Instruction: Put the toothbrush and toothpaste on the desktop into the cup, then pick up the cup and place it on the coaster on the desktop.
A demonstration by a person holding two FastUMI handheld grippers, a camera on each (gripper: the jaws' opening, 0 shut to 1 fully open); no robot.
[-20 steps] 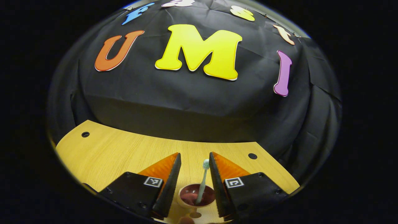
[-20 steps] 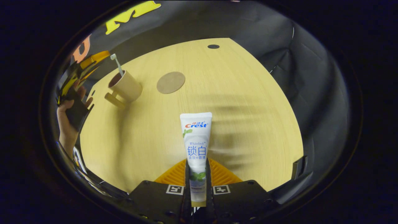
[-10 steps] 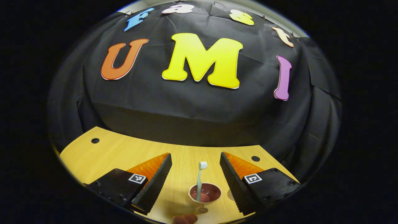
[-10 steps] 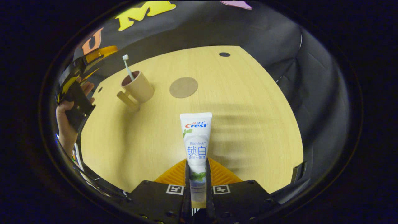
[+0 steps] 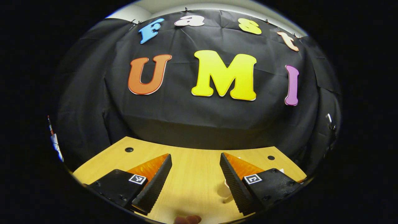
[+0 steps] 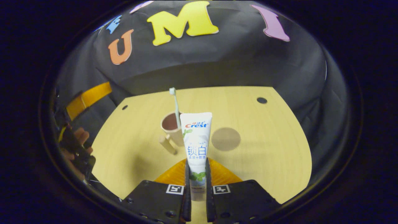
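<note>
Right gripper [image 6: 197,183]: fingers pinching the toothpaste [image 6: 196,140] low on the tube, which stands up out of the grip, its flat end toward the cup [image 6: 172,129]. Left gripper [image 5: 195,182]: fingers spread wide, nothing between them, over bare desktop [image 5: 189,174]; a pale shape at its right finger may be the cup's edge, too little of it shows to tell.

Cup stands upright on the desktop, mid-table in the right gripper view, handle toward the camera. Toothbrush [image 6: 175,104] sits in it, bristle end up, leaning on the rim. Coaster [image 6: 225,138] lies flat just beside the cup, apart from it, bare.

Judged stage: toothpaste being brought to the cup; cup not on the coaster.

Risks from here:
- The tube looks broad against the cup's mouth, and the brush already takes room. A flat end arriving off-centre could catch the rim and tip the cup.
- The tube could knock the leaning brush and lever it out.
- Soft tube held low: the free end may sag or swing and miss the mouth.
- Released too high, it could bounce out.
</note>
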